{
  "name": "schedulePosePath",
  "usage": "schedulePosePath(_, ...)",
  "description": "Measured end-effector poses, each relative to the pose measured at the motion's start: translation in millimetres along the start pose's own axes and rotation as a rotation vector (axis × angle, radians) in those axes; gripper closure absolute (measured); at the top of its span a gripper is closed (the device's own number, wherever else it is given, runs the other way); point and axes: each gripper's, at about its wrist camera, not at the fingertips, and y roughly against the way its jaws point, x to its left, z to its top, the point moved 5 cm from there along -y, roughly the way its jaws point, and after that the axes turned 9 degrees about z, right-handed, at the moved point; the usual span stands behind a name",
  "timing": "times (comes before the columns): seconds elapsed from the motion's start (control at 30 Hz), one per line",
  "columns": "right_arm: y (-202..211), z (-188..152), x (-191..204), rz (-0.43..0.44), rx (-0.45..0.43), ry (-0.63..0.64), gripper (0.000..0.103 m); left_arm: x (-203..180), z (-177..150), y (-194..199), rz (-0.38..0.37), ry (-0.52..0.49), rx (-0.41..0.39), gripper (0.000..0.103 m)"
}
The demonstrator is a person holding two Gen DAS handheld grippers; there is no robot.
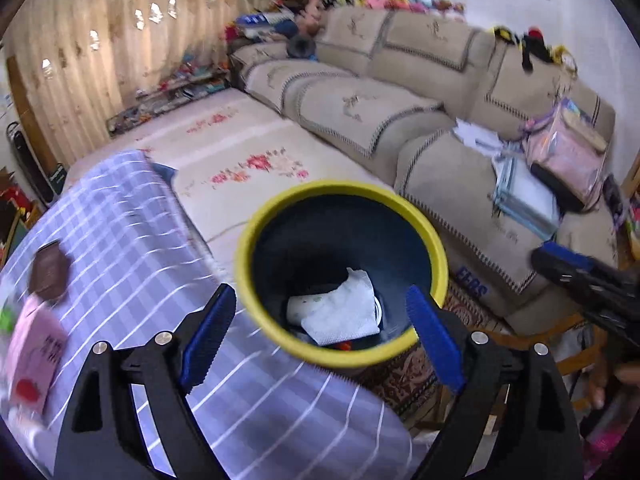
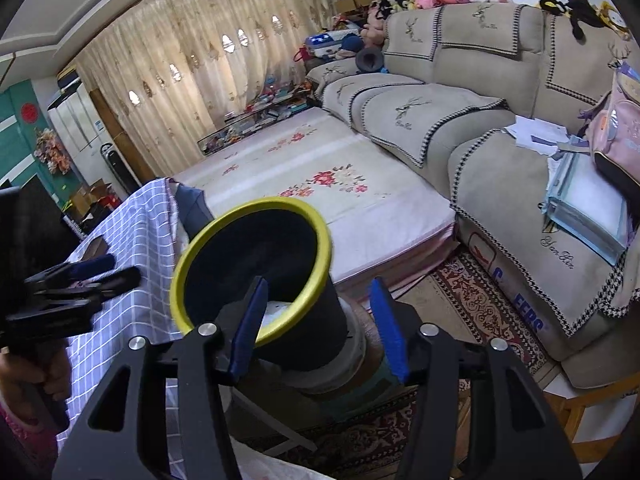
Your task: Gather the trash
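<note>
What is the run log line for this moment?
left gripper: open, empty, above bin | paper: inside bin | right gripper: straddles bin wall, grip unclear

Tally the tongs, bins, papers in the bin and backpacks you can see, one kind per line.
Tongs: 2, left tongs and right tongs
Bin: 1
Paper in the bin: 1
Backpack: 1
Total: 5
</note>
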Motion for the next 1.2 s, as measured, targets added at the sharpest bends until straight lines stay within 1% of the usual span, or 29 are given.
schedulePosePath(0.07, -2.4, -0.3, 9.1, 0.016, 0.006, 0.015, 0.051, 20.7, -9.1, 32.2, 0.034, 0.037, -0.053, 0.011)
schedulePosePath(0.1, -3.9, -1.1, 16.1, 0.027, 0.010, 0.026, 0.051, 29.3, -13.0, 44.0, 0.050, 0.051, -0.070, 0.011)
schedulePosePath(0.2, -9.9, -3.4, 40.5, 0.068, 0.026, 0.062, 0.051, 65.6, -34.3, 86.6, 0.126, 0.115, -0.119, 0.008)
schedulePosePath(0.27, -16.1, -5.7, 60.0, 0.104, 0.043, 0.093, 0.050, 94.0, -55.8, 116.0, 0.202, 0.161, -0.137, 0.006)
schedulePosePath(0.3, -20.8, -7.3, 74.1, 0.130, 0.056, 0.116, 0.050, 103.0, -63.3, 124.8, 0.227, 0.173, -0.140, 0.006)
schedulePosePath(0.37, -29.7, -11.3, 101.1, 0.183, 0.083, 0.157, 0.050, 133.6, -87.7, 152.3, 0.325, 0.215, -0.146, 0.006)
schedulePosePath(0.47, -45.0, -23.9, 158.2, 0.293, 0.137, 0.238, 0.050, 174.3, -120.6, 185.6, 0.433, 0.286, -0.148, 0.005)
schedulePosePath(0.53, -52.6, -34.1, 195.5, 0.347, 0.164, 0.297, 0.049, 198.7, -140.8, 204.3, 0.482, 0.341, -0.144, 0.005)
schedulePosePath(0.63, -61.2, -54.0, 254.9, 0.473, 0.226, 0.382, 0.049, 229.8, -171.9, 230.0, 0.542, 0.416, -0.145, 0.005)
schedulePosePath(0.77, -72.2, -83.0, 329.9, 0.582, 0.291, 0.530, 0.049, 259.8, -204.9, 249.4, 0.595, 0.477, -0.143, 0.005)
schedulePosePath(0.83, -80.5, -95.3, 356.5, 0.627, 0.330, 0.572, 0.049, 268.2, -217.6, 254.5, 0.598, 0.500, -0.139, 0.005)
schedulePosePath(0.87, -85.3, -99.2, 365.1, 0.635, 0.346, 0.585, 0.049, 270.1, -221.5, 254.6, 0.598, 0.506, -0.139, 0.005)
schedulePosePath(0.97, -106.7, -114.0, 397.9, 0.644, 0.401, 0.644, 0.049, 274.0, -230.8, 255.3, 0.600, 0.514, -0.138, 0.005)
schedulePosePath(1.03, -119.8, -119.9, 407.6, 0.635, 0.430, 0.662, 0.049, 277.2, -237.5, 257.8, 0.605, 0.518, -0.138, 0.005)
schedulePosePath(1.1, -131.1, -123.8, 413.1, 0.621, 0.438, 0.678, 0.048, 278.8, -243.5, 259.4, 0.597, 0.527, -0.138, 0.005)
schedulePosePath(1.17, -143.6, -126.3, 420.6, 0.599, 0.443, 0.694, 0.043, 282.1, -248.4, 259.0, 0.592, 0.540, -0.135, 0.005)
schedulePosePath(1.2, -149.1, -126.7, 424.6, 0.596, 0.448, 0.697, 0.043, 282.6, -250.5, 258.3, 0.590, 0.545, -0.133, 0.005)
